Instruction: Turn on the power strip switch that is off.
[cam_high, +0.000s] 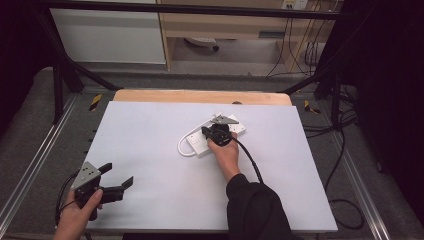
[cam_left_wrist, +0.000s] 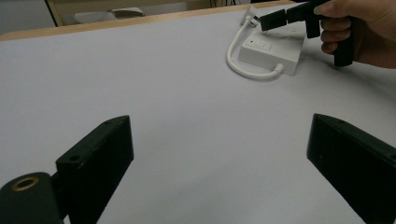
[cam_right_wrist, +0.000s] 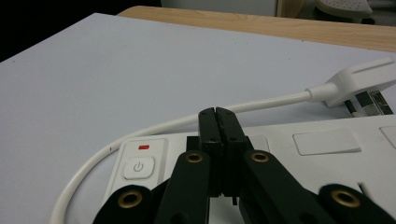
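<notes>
A white power strip (cam_high: 196, 143) lies on the white board (cam_high: 150, 150), right of its middle. The strip's short white cable (cam_right_wrist: 187, 119) loops round to a white plug (cam_right_wrist: 359, 84) lying beside it. My right gripper (cam_right_wrist: 215, 114) is shut, jaws pressed flat together with nothing between them, just over the strip beside its power button (cam_right_wrist: 138, 167). A hand holds the right gripper (cam_high: 205, 131) there. My left gripper (cam_high: 118, 174) rests open at the board's near left corner, aimed toward the power strip (cam_left_wrist: 271, 49). Nothing but bare board lies within the left gripper (cam_left_wrist: 219, 154).
The board sits on a wooden table (cam_high: 200, 96) whose far edge shows. Black frame bars (cam_high: 60, 75) stand at the back corners, with metal rails along both sides. Loose black cables (cam_high: 345, 150) trail on the floor at the right.
</notes>
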